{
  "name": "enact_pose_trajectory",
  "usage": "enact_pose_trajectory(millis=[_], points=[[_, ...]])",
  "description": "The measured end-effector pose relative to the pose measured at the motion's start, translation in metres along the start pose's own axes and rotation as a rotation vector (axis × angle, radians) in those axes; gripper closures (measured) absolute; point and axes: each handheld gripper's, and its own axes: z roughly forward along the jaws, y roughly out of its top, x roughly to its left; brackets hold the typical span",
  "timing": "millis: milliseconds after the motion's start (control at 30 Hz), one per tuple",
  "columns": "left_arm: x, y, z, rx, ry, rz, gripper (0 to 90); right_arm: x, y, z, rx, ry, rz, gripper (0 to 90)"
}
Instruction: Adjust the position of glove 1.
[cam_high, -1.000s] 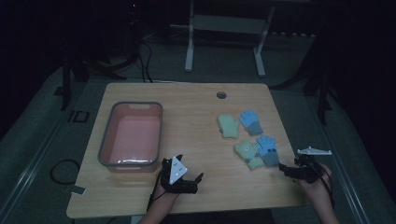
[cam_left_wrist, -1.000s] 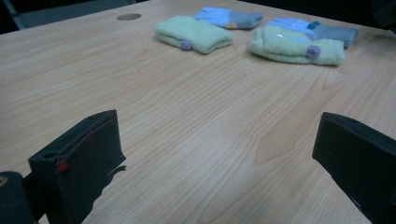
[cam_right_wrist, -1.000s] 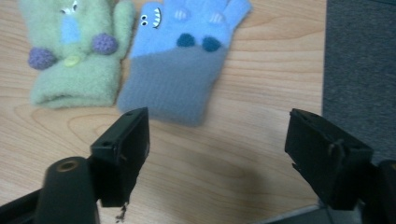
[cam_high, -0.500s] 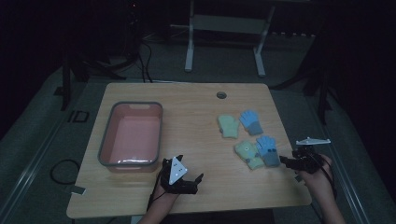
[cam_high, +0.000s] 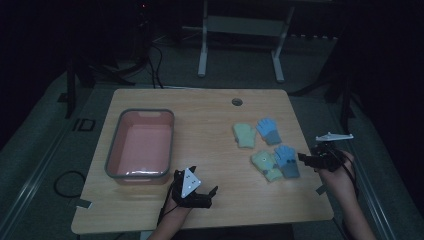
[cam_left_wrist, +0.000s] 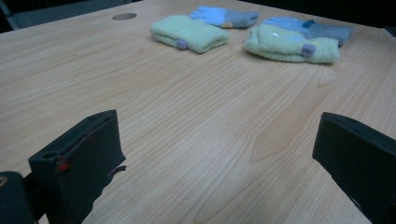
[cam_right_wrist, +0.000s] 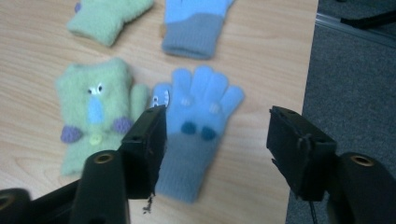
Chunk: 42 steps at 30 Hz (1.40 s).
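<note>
Above the table's right edge, the right gripper (cam_right_wrist: 215, 140), jaws just narrowed yet empty, hovers over the fuzzy blue knitted glove (cam_right_wrist: 196, 126), judged about to descend and clamp it, while the left gripper (cam_left_wrist: 215, 154) rests open.

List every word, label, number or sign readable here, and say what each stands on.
"ID": pale letters on the floor left of the table.
Nothing else reads: the gloves carry face patterns, not letters, and the pink bin and the jaws show no print.
</note>
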Motion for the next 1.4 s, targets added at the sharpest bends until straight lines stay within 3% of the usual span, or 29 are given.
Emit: enact_pose_trajectory(millis=[700,867,1400], points=[[-0.001,0.000,0.000,-0.001,0.002,0.008,1.7,0.030,0.053,0.013,-0.010,0.058,-0.064,41.3],[-0.001,0.000,0.000,-0.002,-0.004,0.008,1.7,0.045,0.069,0.023,-0.009,0.085,-0.082,42.0],[-0.001,0.000,0.000,-0.003,-0.011,0.010,1.7,0.079,0.099,0.056,0.008,0.117,-0.126,43.9]])
